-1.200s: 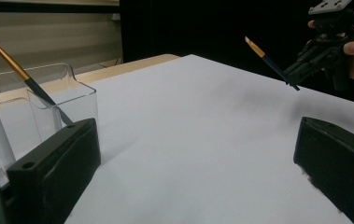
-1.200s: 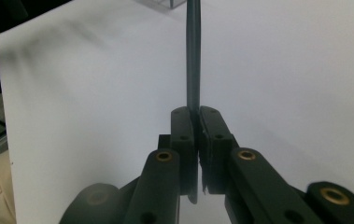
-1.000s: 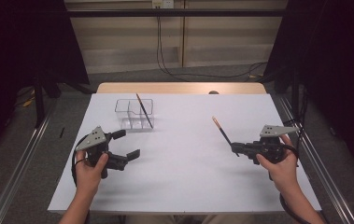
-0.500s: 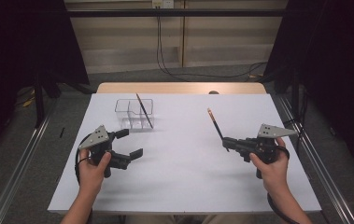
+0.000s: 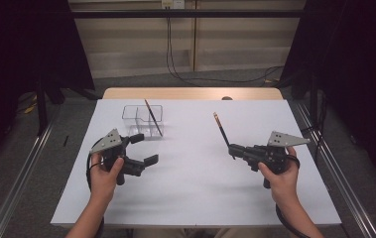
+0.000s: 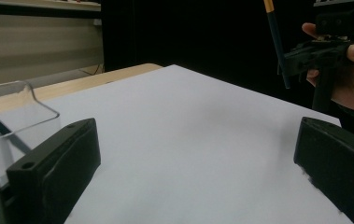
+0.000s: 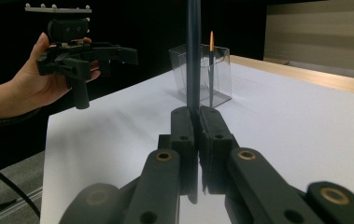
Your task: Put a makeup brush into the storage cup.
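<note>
The right gripper (image 5: pixel 232 149) has a pencil (image 5: pixel 220 128) clamped tight between its fingers, and it holds it up off the white surface (image 5: pixel 200 193), slanting away from the person. In the right gripper view the two fingers (image 7: pixel 184 128) press together on the dark shaft, which rises straight up out of the frame. The pencil looks slim and dark, bluish-black along its length, with an orange band near the far end, as the left gripper view catches it.

Over on the left, a clear plastic box (image 5: pixel 143 120) stands toward the far side of the surface, and a second pencil (image 5: pixel 153 117) already leans in it, orange tip up. The held pencil is well apart from that box, out over the right half of the surface.

The left gripper (image 5: pixel 143 148) hangs near the box with its fingers spread wide and nothing between them; bare surface shows in the gap.

So the step in hand reads as carrying the pencil across to join its mate. The next move likely calls for a sweep to the left toward the box, then tipping the pencil so its lower end drops inside the rim before the fingers let go. The walls are thin and light, so a clumsy nudge could shove the box.
</note>
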`<state>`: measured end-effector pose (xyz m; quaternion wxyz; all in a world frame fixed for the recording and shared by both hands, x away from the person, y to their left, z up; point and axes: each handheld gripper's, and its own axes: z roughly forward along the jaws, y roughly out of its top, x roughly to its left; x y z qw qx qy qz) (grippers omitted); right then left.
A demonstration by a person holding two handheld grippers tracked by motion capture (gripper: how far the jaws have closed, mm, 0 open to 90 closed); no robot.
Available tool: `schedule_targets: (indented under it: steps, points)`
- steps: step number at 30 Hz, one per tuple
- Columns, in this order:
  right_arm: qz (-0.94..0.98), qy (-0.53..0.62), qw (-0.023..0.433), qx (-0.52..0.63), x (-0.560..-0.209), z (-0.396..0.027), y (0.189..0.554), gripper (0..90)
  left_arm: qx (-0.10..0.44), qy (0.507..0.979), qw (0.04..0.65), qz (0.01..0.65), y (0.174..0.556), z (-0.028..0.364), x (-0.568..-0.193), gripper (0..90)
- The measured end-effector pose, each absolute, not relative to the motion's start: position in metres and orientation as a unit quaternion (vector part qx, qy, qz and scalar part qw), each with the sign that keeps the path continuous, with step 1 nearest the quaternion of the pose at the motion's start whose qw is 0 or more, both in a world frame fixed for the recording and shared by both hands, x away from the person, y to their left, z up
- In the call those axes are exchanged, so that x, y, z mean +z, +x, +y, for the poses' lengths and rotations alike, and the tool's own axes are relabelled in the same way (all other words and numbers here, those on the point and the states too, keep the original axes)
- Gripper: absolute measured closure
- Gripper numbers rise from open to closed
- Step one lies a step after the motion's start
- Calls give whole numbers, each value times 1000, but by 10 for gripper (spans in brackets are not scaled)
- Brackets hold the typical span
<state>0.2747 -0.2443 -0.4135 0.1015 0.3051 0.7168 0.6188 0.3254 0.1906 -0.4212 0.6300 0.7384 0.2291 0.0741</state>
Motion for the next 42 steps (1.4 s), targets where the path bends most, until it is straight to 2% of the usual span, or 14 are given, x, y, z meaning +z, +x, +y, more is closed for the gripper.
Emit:
schedule_targets:
  steps: [14,42]
  points:
    - [716,291,89,629,-411,-233,277,853,44,726,653,211,335,152,-415,0]
    - [724,265,68,633,-415,-204,283,853,-12,714,662,226,352,112,-397,0]
